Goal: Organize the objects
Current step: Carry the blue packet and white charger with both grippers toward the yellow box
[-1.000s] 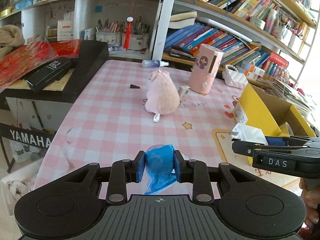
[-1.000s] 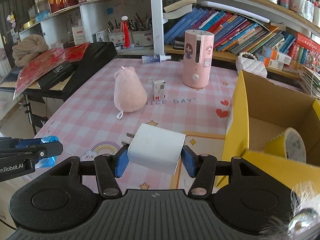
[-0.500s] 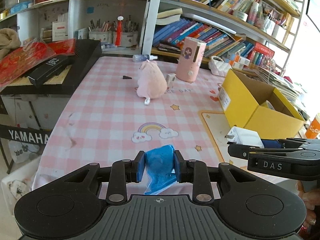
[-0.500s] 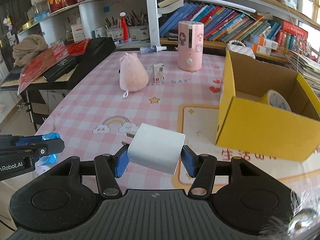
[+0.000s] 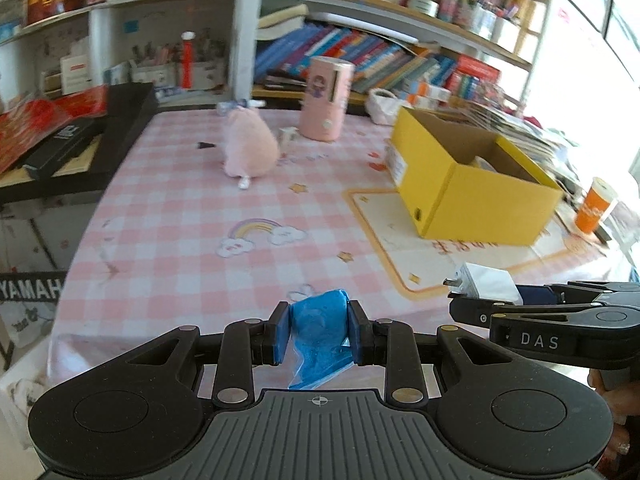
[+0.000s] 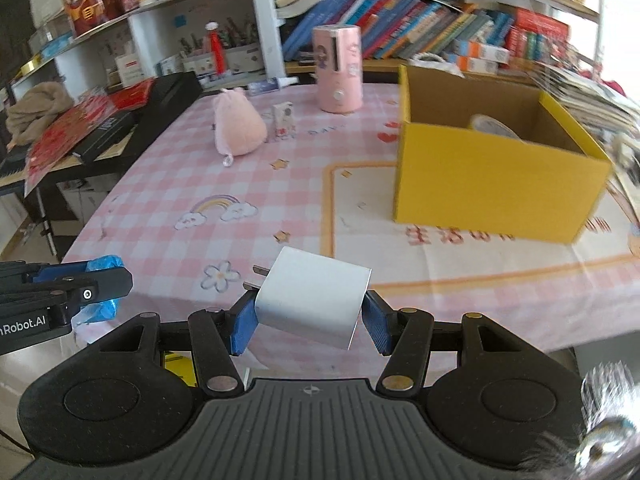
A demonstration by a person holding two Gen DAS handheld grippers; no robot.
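Left wrist view is showing the pink checked tabletop (image 5: pixel 180 248) filling the middle, with the yellow box (image 5: pixel 480 200) sitting open at right. Low in the middle, the left tool (image 5: pixel 319 334) is squeezing a blue bag (image 5: pixel 320 332). At lower right, the right tool (image 6: pixel 310 322) is gripping a white charger (image 6: pixel 312 300).
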